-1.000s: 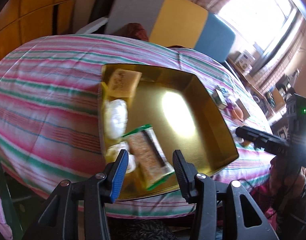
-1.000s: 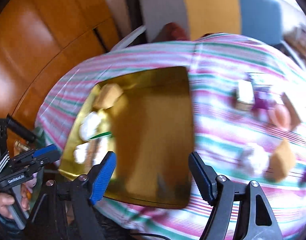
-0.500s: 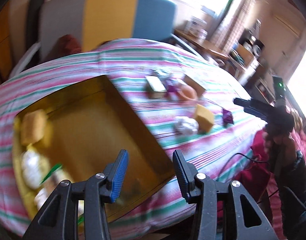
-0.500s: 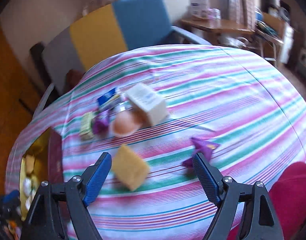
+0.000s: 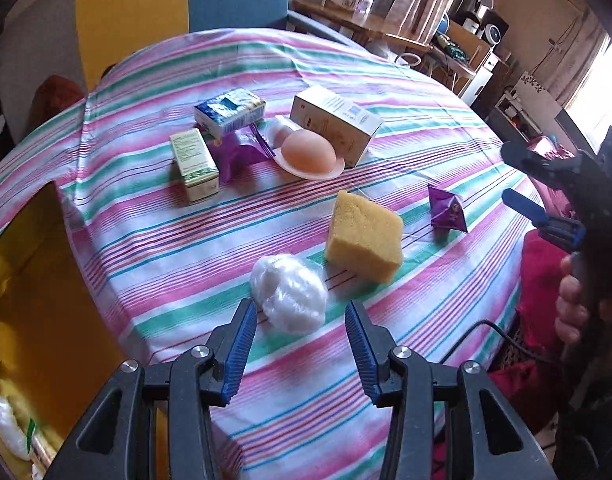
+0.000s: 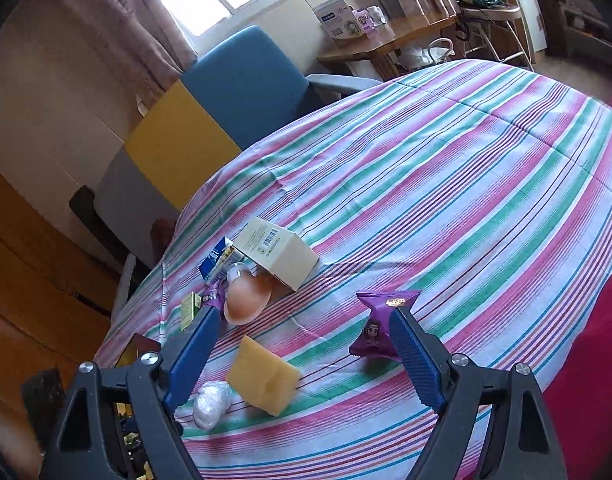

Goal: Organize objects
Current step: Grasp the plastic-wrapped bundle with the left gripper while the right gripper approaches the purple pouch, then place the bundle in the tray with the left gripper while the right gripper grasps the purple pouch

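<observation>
My left gripper (image 5: pixel 300 318) stands open low over the striped cloth, and a white plastic-wrapped ball (image 5: pixel 288 292) lies right at its fingertips, not pressed. Beyond the ball sit a yellow sponge (image 5: pixel 363 236) and a purple packet (image 5: pixel 447 212). My right gripper (image 6: pixel 304 316) is empty, its jaws opening, and it hovers over the sponge (image 6: pixel 262 378) with the purple packet (image 6: pixel 375 332) beside its right finger. In the left wrist view the right gripper (image 5: pixel 519 182) reaches in from the right edge.
A gold tray (image 5: pixel 26 280) holding wrapped snacks lies at the left. Farther back cluster a green box (image 5: pixel 194 164), a blue box (image 5: pixel 230 110), a second purple packet (image 5: pixel 242 152), a peach egg-shaped item (image 5: pixel 309 152) and a beige carton (image 5: pixel 333 122). A hand (image 5: pixel 569 304) grips the right tool.
Both grippers swung away from the gold tray to the loose items on the cloth. The right jaws have spread wider. The left jaws kept the same gap.
</observation>
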The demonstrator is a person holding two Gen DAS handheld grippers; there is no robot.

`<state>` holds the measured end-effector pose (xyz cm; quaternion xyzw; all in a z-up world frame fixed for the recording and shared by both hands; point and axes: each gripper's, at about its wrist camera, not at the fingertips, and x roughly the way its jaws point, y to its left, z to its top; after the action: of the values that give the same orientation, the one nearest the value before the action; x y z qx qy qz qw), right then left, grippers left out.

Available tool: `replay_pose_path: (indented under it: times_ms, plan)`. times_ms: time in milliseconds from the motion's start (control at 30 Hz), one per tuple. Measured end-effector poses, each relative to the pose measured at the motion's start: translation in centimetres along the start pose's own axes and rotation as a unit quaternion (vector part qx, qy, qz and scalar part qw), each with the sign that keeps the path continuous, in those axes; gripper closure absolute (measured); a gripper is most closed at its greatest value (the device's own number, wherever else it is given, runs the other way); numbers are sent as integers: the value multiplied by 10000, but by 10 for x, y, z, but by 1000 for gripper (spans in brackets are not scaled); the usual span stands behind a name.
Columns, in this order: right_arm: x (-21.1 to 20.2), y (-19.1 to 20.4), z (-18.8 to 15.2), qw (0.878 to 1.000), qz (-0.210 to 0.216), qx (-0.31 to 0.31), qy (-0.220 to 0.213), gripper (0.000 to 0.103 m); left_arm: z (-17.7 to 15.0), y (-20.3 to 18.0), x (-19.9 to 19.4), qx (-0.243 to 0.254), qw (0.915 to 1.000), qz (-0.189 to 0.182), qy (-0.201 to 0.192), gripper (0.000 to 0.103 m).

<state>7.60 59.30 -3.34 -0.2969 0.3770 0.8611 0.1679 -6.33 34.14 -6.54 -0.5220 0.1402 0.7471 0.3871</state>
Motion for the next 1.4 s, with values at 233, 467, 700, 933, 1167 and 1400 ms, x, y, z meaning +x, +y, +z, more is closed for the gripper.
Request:
replay_pose_path:
  times_ms: [233,467,700,933,1167,1400]
  plan:
    - [3,-2,-1,9999,127,56,55,16,14,2,38,-151,9990,97,410,57]
    - [5,-7,0,9998,94,162,104,16,8,6,46,-214,9993,86,285,68]
    - [12,-26,1,9966,-129,755,300,16,-14,2,9,-172,9997,-148,-132,67]
    - [24,-25,2,9926,-782,720,585,26,-37,-4,-32,-71,9975,-344,-609,67]
    - [58,-14,7,9826,-1465,276,1113,42,-59,15,-63,-313,9948,-452,-860,67]
    - [94,-16,1,9698,-1951,-43,1460,68,-79,47,-91,-688,9906,-425,-1103,67]
